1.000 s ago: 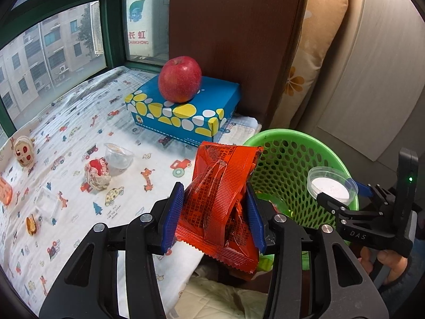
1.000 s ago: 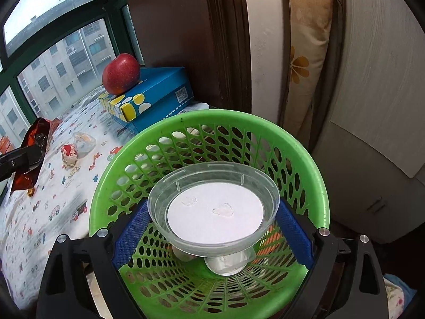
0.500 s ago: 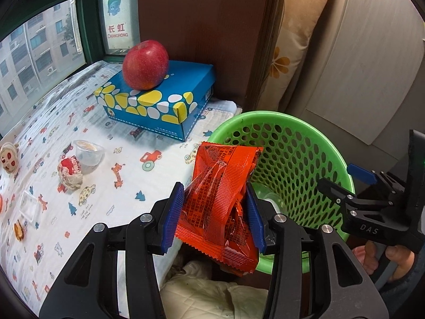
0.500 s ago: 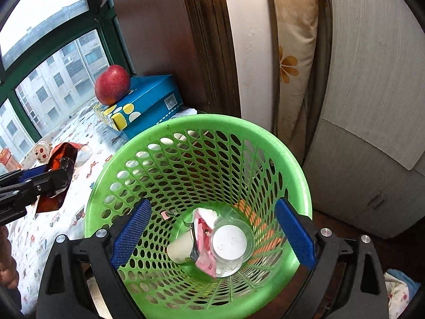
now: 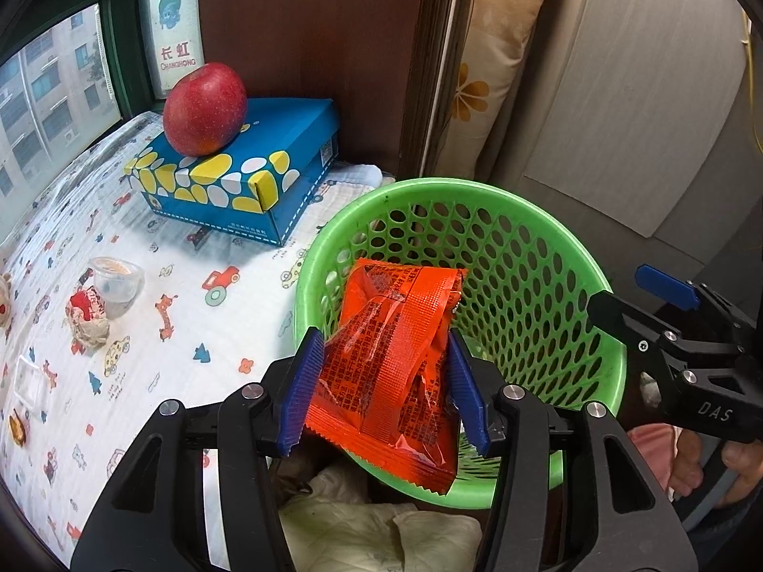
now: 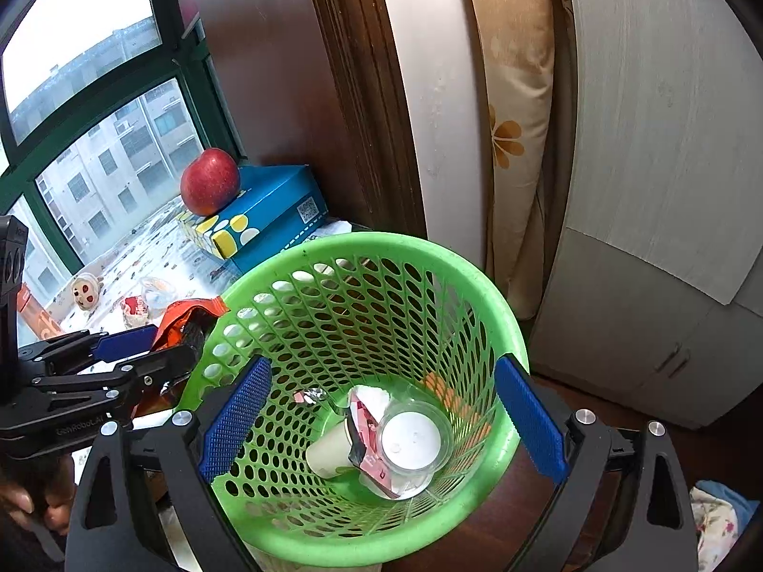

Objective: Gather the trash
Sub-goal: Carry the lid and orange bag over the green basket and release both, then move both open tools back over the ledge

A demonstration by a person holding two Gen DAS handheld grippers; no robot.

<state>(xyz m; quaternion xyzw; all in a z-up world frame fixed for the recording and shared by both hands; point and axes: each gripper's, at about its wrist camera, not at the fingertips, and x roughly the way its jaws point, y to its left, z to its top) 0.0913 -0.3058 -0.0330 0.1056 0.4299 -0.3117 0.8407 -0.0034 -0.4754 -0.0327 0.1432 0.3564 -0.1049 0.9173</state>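
Observation:
A red snack bag (image 5: pixel 391 372) sits between the blue pads of my left gripper (image 5: pixel 386 381). The jaws are opening, and both pads still touch the bag. It hangs over the near rim of the green mesh basket (image 5: pixel 458 186). In the right wrist view the bag (image 6: pixel 190 314) and left gripper (image 6: pixel 143 348) are at the basket's left rim (image 6: pixel 381 238). My right gripper (image 6: pixel 381 410) stands open and empty above the basket, and it shows at the basket's right side (image 5: pixel 667 305). On the basket floor lie a clear lidded cup (image 6: pixel 412 443), a paper cup (image 6: pixel 329 448) and a pink wrapper (image 6: pixel 367 424).
A red apple (image 5: pixel 205 107) rests on a blue spotted box (image 5: pixel 238 176) on the patterned cloth (image 5: pixel 157 333). A small plastic cup (image 5: pixel 114 281) and a crumpled wrapper (image 5: pixel 88 319) lie further left. A wooden panel (image 5: pixel 310 47) and a flowered cushion (image 5: pixel 481 71) stand behind the basket.
The clear lidded cup left my right gripper and dropped into the basket. My left gripper carried the red bag right, over the basket's rim, and its jaws widened.

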